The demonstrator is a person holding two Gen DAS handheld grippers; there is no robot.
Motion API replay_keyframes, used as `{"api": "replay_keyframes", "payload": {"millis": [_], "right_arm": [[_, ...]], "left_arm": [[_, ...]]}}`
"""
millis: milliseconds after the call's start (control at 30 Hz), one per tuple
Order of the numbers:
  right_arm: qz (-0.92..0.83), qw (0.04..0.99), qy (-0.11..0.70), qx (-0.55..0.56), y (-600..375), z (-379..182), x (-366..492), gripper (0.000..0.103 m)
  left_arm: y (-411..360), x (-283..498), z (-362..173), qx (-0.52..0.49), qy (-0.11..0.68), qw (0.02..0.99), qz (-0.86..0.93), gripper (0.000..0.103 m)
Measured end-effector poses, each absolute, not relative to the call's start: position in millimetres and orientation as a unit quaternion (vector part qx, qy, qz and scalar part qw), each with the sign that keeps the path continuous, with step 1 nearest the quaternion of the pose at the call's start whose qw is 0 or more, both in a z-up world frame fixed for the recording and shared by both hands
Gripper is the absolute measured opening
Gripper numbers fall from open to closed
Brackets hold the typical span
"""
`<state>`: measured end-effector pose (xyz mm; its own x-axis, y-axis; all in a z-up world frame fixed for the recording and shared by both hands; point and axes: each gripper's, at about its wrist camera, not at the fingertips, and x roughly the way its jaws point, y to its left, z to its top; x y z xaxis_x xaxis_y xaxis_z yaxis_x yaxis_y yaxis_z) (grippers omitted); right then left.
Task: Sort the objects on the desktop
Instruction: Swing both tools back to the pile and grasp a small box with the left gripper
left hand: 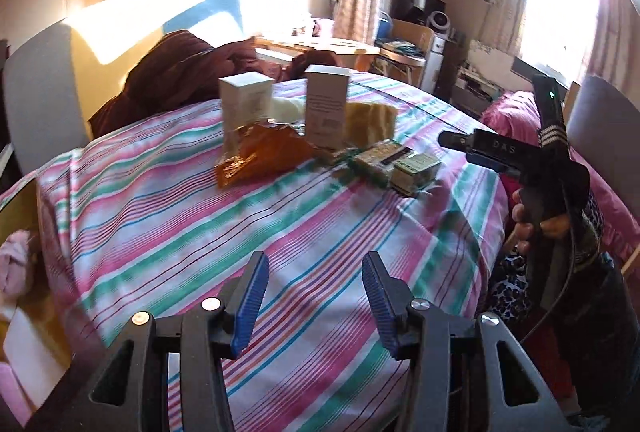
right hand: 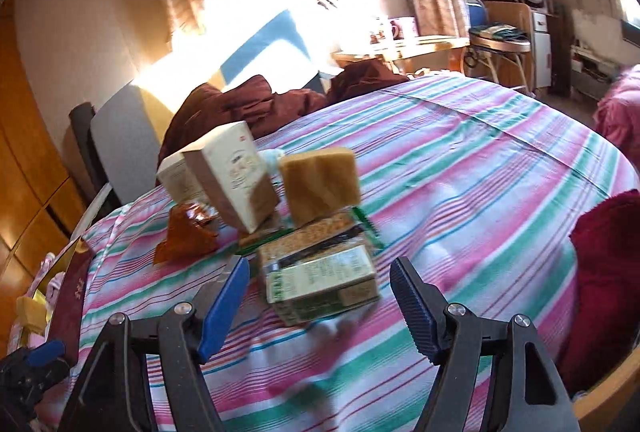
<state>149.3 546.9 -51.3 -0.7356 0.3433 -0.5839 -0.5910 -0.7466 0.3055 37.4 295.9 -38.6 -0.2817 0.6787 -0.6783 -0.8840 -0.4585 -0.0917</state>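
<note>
A: Where is the left gripper?

B: Low over the near part of the striped tablecloth, tipped downward. Its 2 blue pads stand apart with only cloth showing between them.

A: And the right gripper?

B: Also angled down at the table, its jaws wide apart. The green-and-white packet lies on the cloth just ahead of the gap; the pads do not press on it. From the left wrist view the person's hand wraps the black handle at the table's right edge, a patterned sleeve behind it.

A: Where are the things to sort?

B: Clustered mid-table: 2 white boxes standing upright, a tan block beside the taller box, an orange crinkled wrapper in front, and the packet to the right. A dark red garment is heaped at the far edge.
</note>
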Motion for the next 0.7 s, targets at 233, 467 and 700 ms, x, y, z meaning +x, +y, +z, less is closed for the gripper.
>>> {"api": "replay_keyframes", "payload": {"millis": [233, 467, 700], "right_arm": [[0.89, 0.277, 0.28, -0.232, 573.1, -51.3, 152.2, 0.079], [0.882, 0.28, 0.312, -0.216, 594.2, -57.1, 146.9, 0.082], [0.875, 0.279, 0.335, -0.212, 612.0, -69.2, 143.2, 0.082]], "left_arm": [[379.6, 45.1, -40.5, -0.312, 0.221, 0.576, 0.723, 0.049], [440.2, 47.8, -45.4, -0.298, 0.277, 0.618, 0.672, 0.05], [480.2, 40.0, -59.4, -0.306, 0.309, 0.63, 0.643, 0.053]]}}
